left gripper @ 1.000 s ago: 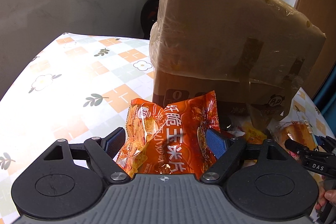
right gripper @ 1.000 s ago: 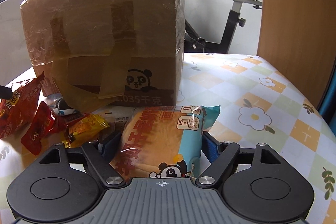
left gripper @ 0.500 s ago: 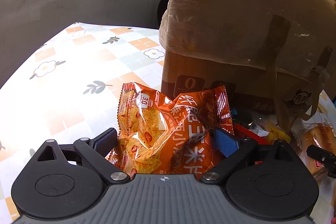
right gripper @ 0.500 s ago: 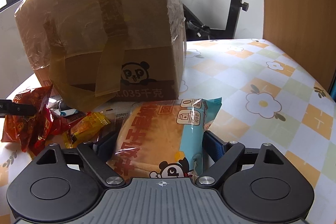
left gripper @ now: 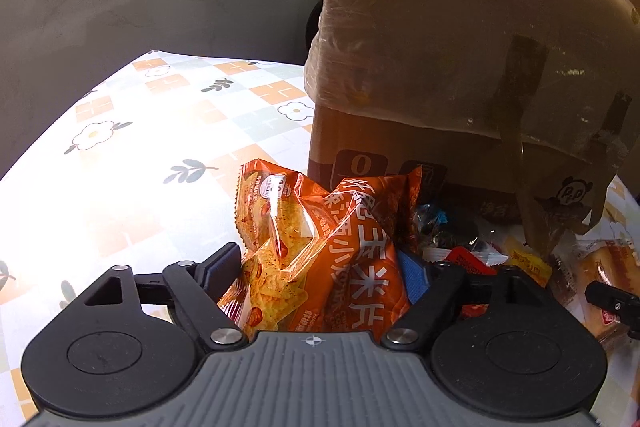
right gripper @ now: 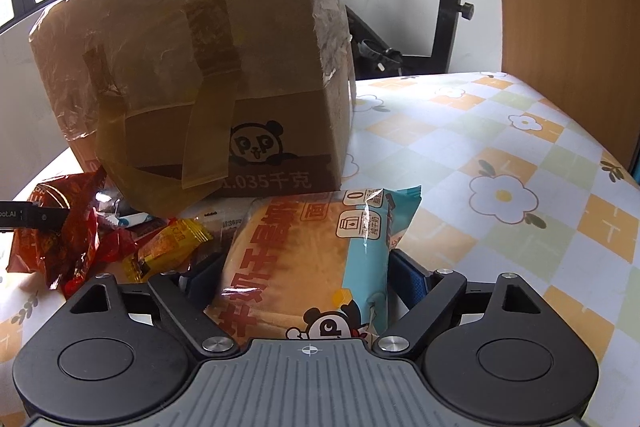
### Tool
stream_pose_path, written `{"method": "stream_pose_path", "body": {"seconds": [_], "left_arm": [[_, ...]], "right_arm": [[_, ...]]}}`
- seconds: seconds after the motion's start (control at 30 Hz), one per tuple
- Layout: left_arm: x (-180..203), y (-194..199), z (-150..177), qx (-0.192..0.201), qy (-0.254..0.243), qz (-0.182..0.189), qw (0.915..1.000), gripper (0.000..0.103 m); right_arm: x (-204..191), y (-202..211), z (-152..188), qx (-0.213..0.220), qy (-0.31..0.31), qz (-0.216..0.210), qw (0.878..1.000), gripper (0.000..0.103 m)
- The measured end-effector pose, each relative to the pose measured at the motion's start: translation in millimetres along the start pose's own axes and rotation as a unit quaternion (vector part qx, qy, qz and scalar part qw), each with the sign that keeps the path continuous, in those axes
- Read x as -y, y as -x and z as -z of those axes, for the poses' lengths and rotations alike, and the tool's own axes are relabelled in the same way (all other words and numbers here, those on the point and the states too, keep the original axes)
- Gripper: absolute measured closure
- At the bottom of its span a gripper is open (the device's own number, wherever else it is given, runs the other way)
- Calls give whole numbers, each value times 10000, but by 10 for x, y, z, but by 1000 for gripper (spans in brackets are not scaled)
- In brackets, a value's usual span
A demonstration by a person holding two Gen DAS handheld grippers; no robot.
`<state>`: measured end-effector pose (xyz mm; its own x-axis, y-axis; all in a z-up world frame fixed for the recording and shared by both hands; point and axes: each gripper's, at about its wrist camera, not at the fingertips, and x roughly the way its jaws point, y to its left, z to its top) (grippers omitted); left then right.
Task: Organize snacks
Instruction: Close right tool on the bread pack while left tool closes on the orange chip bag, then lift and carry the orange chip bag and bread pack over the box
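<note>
Compared with a second ago, both tools are sitting closer to the taped cardboard box (left gripper: 460, 67), which is filling more of each frame.

Between the jaws of the left tool (left gripper: 320, 263), the orange corn chip bag (left gripper: 340, 251) is standing at lower centre of the left wrist view; the jaws are closing, and both blue pads are meeting its crinkled sides. At lower centre of the right wrist view, the right tool (right gripper: 304, 275) is bracketing the bread packet (right gripper: 312, 259), its jaws spread wide with the pads right at the wrapper's edges; I cannot tell whether they are pressing. Small wrapped snacks (right gripper: 168, 243) are lying on the flowered counter (right gripper: 520, 195) at the box's foot.
</note>
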<state>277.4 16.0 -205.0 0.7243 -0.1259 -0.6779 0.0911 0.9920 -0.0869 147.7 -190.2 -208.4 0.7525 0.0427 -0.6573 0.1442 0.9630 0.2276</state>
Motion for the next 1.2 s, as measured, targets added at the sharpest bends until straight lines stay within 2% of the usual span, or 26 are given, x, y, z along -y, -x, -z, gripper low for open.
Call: {"method": "stream_pose_path", "body": {"seconds": [0.17, 0.37, 0.47, 0.7, 0.93, 1.2], "left_arm": [[7, 133, 15, 115, 71, -4, 9999, 36], [28, 349, 66, 341, 319, -38, 9989, 36], [12, 489, 138, 507, 349, -182, 9979, 36], [-53, 593, 132, 571, 457, -302, 9969, 36], [-63, 727, 118, 682, 510, -228, 9961, 36], [-225, 1172, -17, 1242, 680, -337, 9893, 36]], "right_arm": [[12, 4, -7, 28, -78, -50, 10000, 19], [49, 22, -7, 76, -197, -107, 9997, 21], [54, 24, -3, 81, -212, -118, 9997, 22], [39, 22, -1, 90, -219, -99, 9997, 22], [36, 31, -1, 120, -178, -88, 9997, 25], [121, 189, -36, 354, -410, -181, 9984, 27]]}}
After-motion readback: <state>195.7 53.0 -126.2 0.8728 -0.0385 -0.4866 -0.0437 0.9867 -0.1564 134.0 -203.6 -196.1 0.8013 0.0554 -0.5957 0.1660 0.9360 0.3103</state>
